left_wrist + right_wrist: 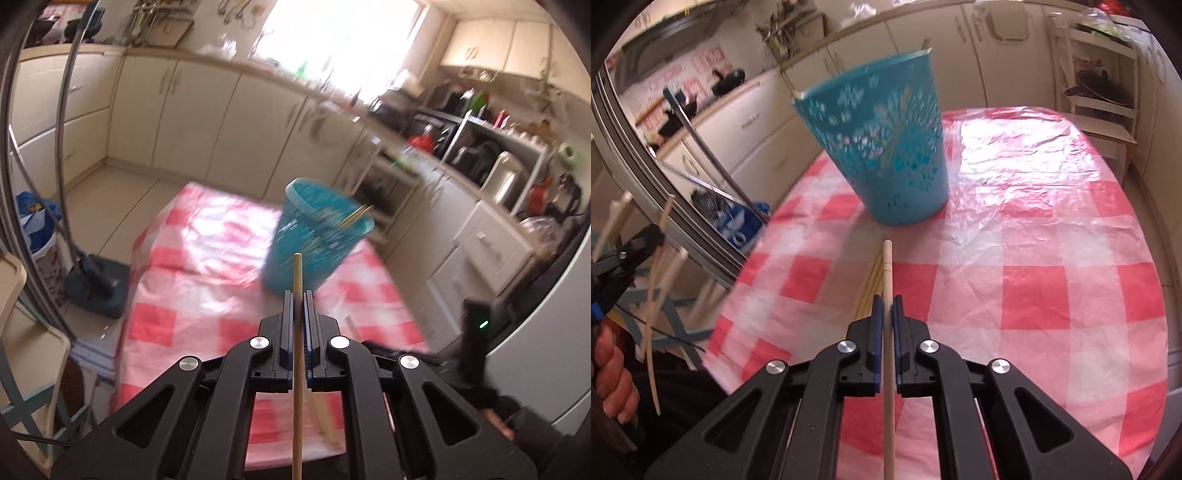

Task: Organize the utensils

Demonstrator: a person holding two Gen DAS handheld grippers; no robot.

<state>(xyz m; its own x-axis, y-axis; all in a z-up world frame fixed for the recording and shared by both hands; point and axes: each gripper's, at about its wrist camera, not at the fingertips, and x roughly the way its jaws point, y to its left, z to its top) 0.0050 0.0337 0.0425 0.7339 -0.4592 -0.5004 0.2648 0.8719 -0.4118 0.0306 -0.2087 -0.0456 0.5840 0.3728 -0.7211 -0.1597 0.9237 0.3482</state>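
Note:
A teal perforated holder cup (314,232) stands on the red-and-white checked table (207,266), with chopstick tips (356,216) poking over its rim. My left gripper (298,295) is shut on a wooden chopstick (297,273), held above the table short of the cup. My right gripper (887,301) is shut on a pale chopstick (887,269), pointing at the cup (886,147). Loose chopsticks (871,284) lie on the table (1034,258) under it. The left gripper (624,258) also shows at the right wrist view's left edge.
Another chopstick (325,417) lies on the cloth under the left gripper. Cream cabinets (184,110) line the far wall, with a cluttered counter (480,147) to the right. A blue stand base (99,288) sits on the floor left of the table.

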